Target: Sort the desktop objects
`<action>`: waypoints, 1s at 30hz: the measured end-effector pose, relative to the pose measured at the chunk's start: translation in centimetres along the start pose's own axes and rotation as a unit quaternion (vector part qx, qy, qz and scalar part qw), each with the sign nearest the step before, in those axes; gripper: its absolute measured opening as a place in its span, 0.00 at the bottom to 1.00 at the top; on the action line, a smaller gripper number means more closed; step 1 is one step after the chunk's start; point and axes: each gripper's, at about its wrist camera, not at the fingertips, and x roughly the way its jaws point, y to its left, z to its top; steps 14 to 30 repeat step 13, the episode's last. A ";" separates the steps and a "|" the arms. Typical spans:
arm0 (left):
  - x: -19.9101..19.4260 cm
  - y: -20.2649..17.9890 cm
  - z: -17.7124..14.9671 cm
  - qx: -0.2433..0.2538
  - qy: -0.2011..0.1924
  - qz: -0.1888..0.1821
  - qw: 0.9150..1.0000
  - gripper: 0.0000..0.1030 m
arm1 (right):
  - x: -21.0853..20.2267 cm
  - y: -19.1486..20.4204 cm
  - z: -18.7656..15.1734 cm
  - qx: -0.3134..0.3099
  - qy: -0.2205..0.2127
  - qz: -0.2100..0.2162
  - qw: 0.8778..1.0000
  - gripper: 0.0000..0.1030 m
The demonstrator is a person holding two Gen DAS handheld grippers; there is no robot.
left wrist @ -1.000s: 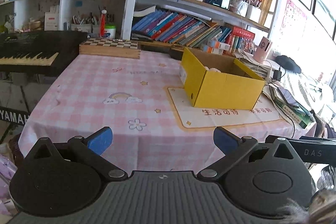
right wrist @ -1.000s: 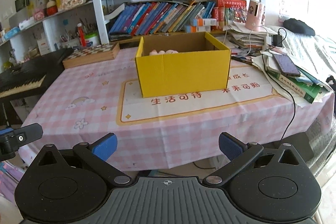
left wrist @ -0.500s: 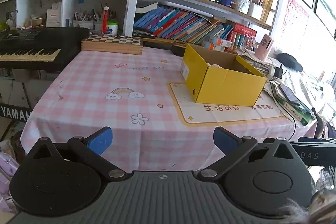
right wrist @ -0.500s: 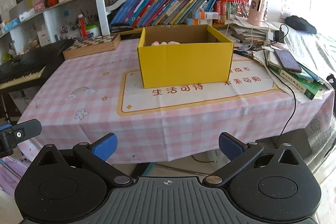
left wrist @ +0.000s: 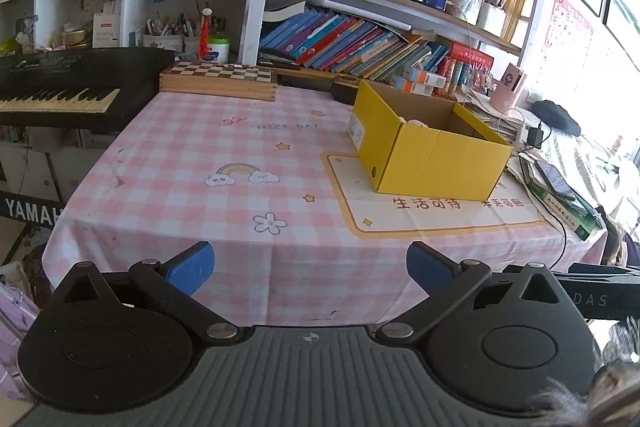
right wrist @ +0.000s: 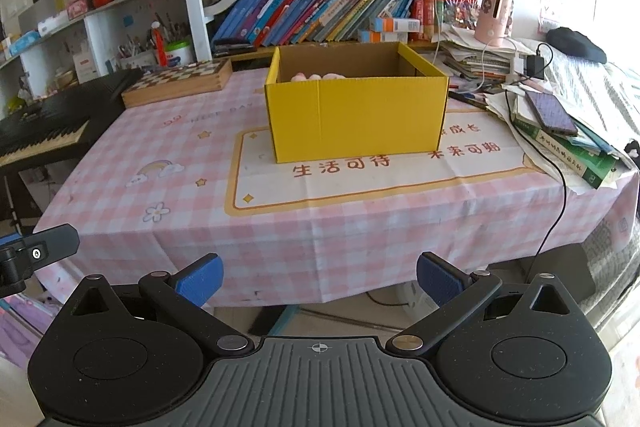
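Note:
An open yellow cardboard box (left wrist: 432, 155) stands on the pink checked tablecloth (left wrist: 208, 163), right of centre. It also shows in the right wrist view (right wrist: 356, 115), with pale pink things (right wrist: 318, 77) just visible over its near wall. My left gripper (left wrist: 310, 267) is open and empty, held off the table's near edge. My right gripper (right wrist: 320, 277) is open and empty, also back from the near edge, below table height.
A wooden chessboard box (left wrist: 218, 81) lies at the table's back. A black keyboard (left wrist: 60, 91) stands to the left. Stacked books and a phone (right wrist: 560, 123) with a black cable fill the right edge. Bookshelves (left wrist: 360, 39) rise behind.
Both grippers have drawn back from the table, so the box and cloth look smaller and farther. Jaws stayed open. Nothing on the table moved.

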 end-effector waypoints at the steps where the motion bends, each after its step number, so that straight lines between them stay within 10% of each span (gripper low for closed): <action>1: 0.1 0.0 0.0 0.000 0.002 0.001 1.000 1.00 | 0.0 0.0 0.0 0.000 0.001 0.000 1.000 1.00; 30: 0.5 0.0 0.0 0.002 0.012 0.004 1.000 1.00 | 0.5 -0.1 -0.1 0.009 0.011 -0.003 1.000 1.00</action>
